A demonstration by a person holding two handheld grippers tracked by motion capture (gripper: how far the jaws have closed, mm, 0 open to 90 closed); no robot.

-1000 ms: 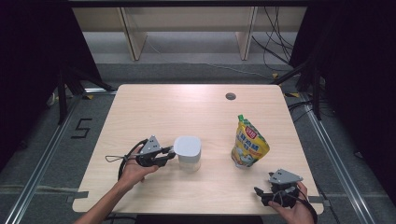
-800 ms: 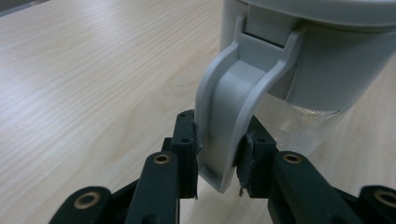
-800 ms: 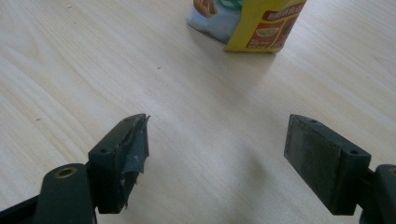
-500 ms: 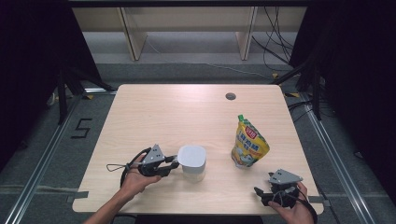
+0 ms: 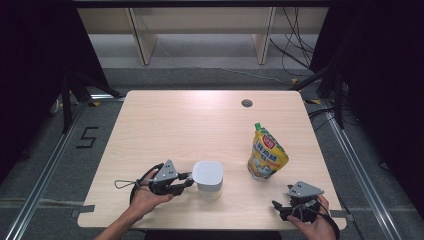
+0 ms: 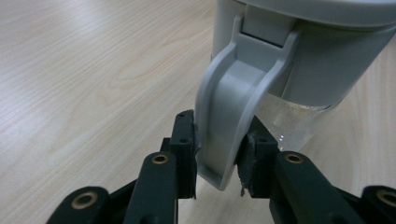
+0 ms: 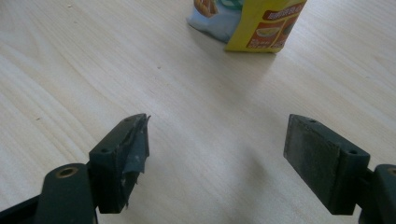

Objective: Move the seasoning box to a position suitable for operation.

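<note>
Left tool has the jug by its handle, both pads pressed against it, low on the grip. The jug sits on the bench near the front edge, left of centre, with clear liquid showing under the grey lid. Best way on from here, I'd say: keep the squeeze firm and the wrist level, because a grip this low on the handle could let the body swing or tip. Over to the pouch, upright, well apart from the jug. Right tool rests at the front right corner, jaws wide, holding nothing.
</note>
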